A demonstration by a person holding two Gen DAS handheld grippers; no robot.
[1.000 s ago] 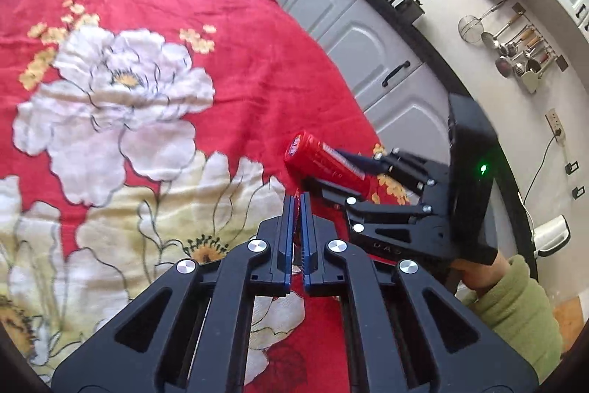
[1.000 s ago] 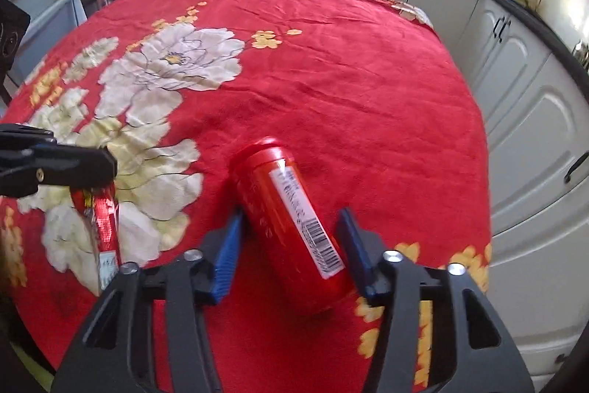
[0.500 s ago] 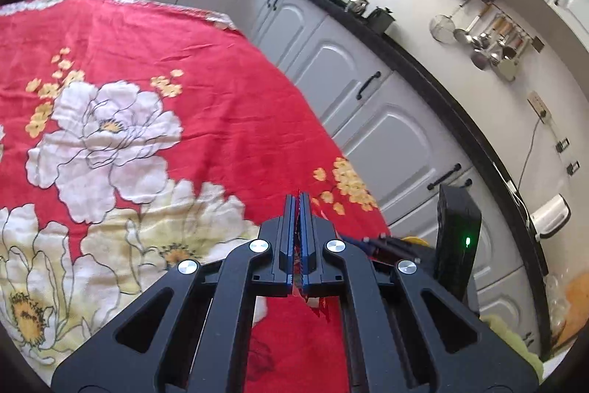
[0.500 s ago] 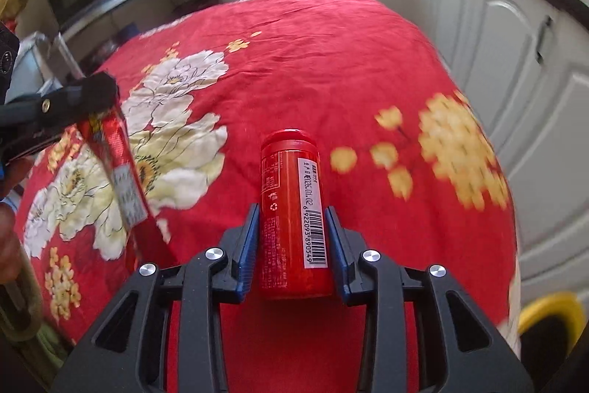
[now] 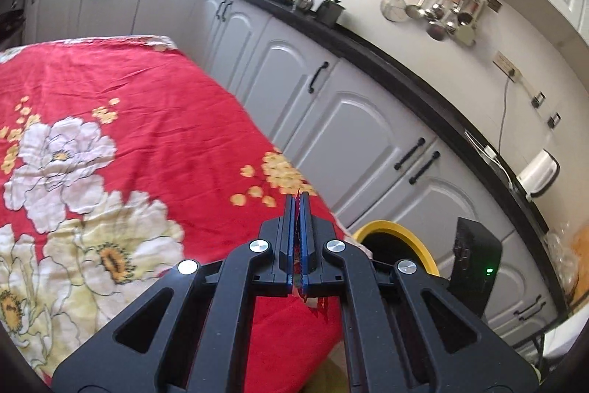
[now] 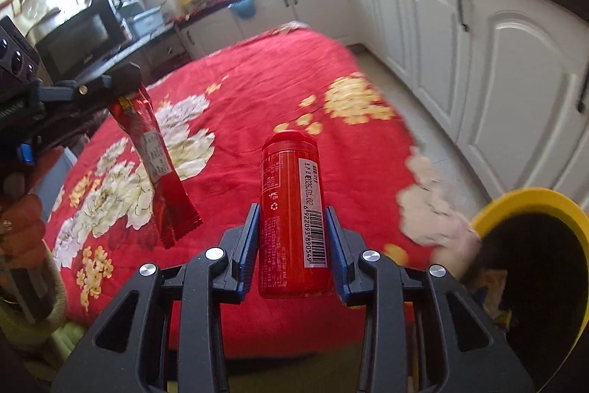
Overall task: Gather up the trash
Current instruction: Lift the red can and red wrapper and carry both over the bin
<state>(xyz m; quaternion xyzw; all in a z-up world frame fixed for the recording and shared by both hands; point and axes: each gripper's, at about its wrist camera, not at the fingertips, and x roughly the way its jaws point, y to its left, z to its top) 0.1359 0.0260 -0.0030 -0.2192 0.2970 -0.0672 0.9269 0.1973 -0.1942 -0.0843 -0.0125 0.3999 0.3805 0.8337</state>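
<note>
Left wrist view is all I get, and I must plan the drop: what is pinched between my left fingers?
Observer: A flat red foil snack wrapper hangs loose from the left gripper.
Operator: And the right one?
Observer: The right gripper is shut on a red cylindrical drink can, upright, barcode label facing the camera.
Operator: Is the bin empty?
Observer: No; something pale lies inside the yellow-rimmed black bin, too blurred to name.
</note>
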